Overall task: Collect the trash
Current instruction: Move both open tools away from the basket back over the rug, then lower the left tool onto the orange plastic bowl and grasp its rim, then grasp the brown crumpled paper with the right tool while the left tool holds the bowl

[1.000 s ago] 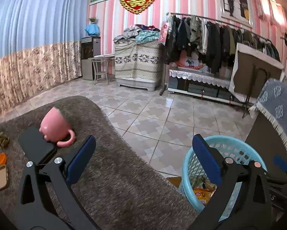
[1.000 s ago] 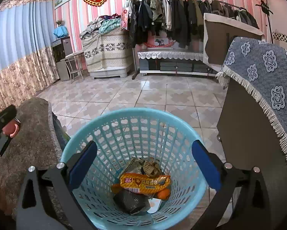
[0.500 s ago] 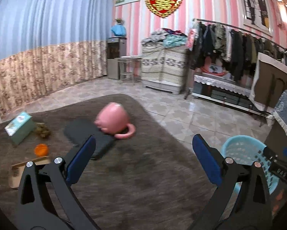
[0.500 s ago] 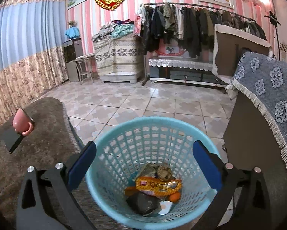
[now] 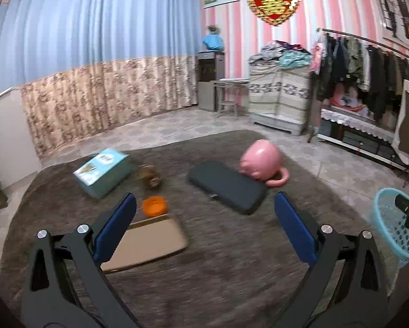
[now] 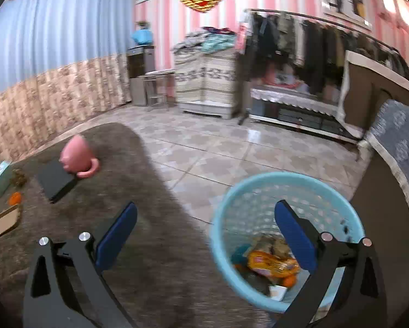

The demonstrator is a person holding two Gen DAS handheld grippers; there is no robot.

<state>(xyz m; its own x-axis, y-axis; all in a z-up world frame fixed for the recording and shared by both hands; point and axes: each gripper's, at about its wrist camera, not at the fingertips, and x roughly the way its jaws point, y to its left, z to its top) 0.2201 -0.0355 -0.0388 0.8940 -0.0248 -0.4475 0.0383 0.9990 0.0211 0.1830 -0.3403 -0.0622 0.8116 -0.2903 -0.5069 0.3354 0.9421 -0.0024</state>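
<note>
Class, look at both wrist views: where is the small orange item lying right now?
The small orange item lies on the brown rug, just beyond the flat tan tray and near the teal box.

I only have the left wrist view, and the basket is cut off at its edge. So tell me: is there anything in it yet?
Observer: Yes. The blue basket holds a yellow snack wrapper among other scraps.
Operator: Is the right gripper carrying anything?
Observer: No. The right gripper is open and empty.
Operator: Where is it pointing?
Observer: One finger lines up with the basket's opening, the other with the grey rug.
</note>
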